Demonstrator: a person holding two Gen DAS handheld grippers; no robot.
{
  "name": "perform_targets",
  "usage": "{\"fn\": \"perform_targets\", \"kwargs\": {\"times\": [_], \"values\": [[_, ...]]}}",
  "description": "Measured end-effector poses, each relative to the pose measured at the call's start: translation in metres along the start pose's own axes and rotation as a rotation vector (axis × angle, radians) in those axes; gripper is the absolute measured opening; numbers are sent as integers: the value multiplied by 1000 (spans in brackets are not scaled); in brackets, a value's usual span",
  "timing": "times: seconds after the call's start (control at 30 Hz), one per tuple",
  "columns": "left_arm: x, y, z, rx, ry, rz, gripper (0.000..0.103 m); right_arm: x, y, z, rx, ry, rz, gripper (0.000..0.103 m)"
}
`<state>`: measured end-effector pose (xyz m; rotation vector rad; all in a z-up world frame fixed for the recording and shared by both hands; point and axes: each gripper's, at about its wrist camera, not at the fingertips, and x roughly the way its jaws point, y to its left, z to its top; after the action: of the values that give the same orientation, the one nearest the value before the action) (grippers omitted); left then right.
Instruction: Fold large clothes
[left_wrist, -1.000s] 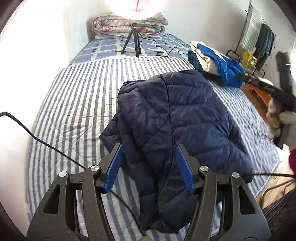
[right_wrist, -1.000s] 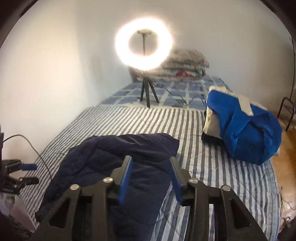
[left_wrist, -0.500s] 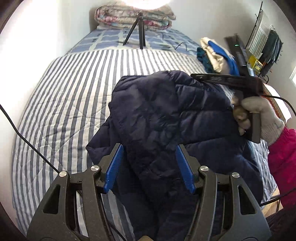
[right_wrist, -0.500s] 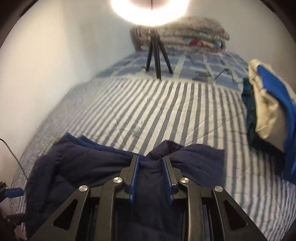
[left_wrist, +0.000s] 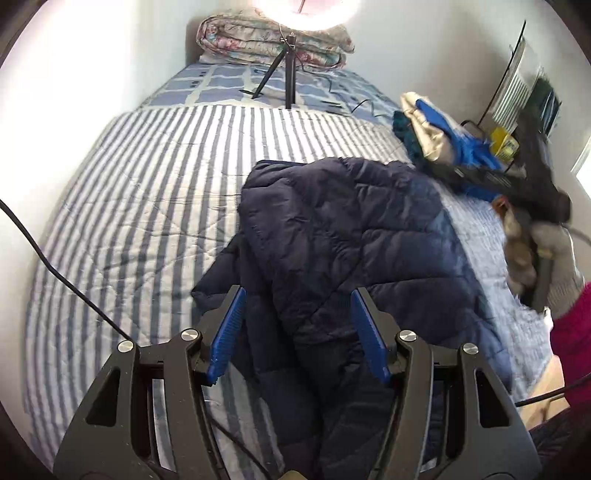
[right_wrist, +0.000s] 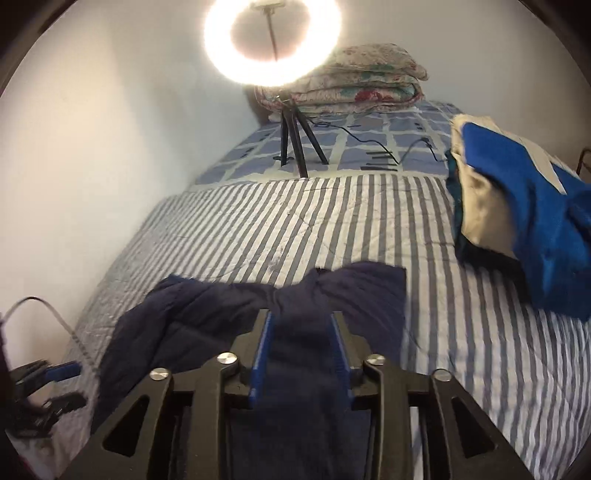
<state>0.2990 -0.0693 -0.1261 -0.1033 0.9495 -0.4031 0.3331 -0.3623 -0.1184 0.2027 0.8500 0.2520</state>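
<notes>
A dark navy quilted jacket (left_wrist: 351, 236) lies partly folded on the striped bed (left_wrist: 147, 184). My left gripper (left_wrist: 297, 332) is open, its blue pads on either side of the jacket's near part, not closed on it. My right gripper (right_wrist: 301, 350) is shut on a bunch of the jacket's fabric (right_wrist: 306, 295) and holds it lifted above the bed. In the left wrist view the right gripper (left_wrist: 517, 181) shows blurred at the right, in a gloved hand.
A ring light on a tripod (right_wrist: 291, 144) stands at the bed's far end, before folded quilts (right_wrist: 354, 88). A pile of blue and beige clothes (right_wrist: 517, 210) lies at the right. Cables (left_wrist: 55, 273) run over the bed's left side. A wall borders the left.
My right gripper closed on the jacket's edge half a second ago and has since pulled it up and to the right. My left gripper stayed open over the jacket's near part.
</notes>
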Motion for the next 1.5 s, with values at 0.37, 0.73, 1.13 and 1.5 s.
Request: {"fn": "perform_targets", "kwargs": {"times": [0.37, 0.73, 1.13, 1.5], "values": [[18, -3, 2, -63, 60, -20, 61, -64, 38, -114, -167, 155, 105, 42], [47, 23, -22, -118, 179, 58, 63, -53, 57, -163, -336, 279, 58, 42], [28, 121, -8, -530, 126, -369, 80, -79, -47, -126, 98, 72, 242, 95], [49, 140, -29, -561, 179, -433, 80, -40, -82, -133, 274, 133, 339, 95]]}}
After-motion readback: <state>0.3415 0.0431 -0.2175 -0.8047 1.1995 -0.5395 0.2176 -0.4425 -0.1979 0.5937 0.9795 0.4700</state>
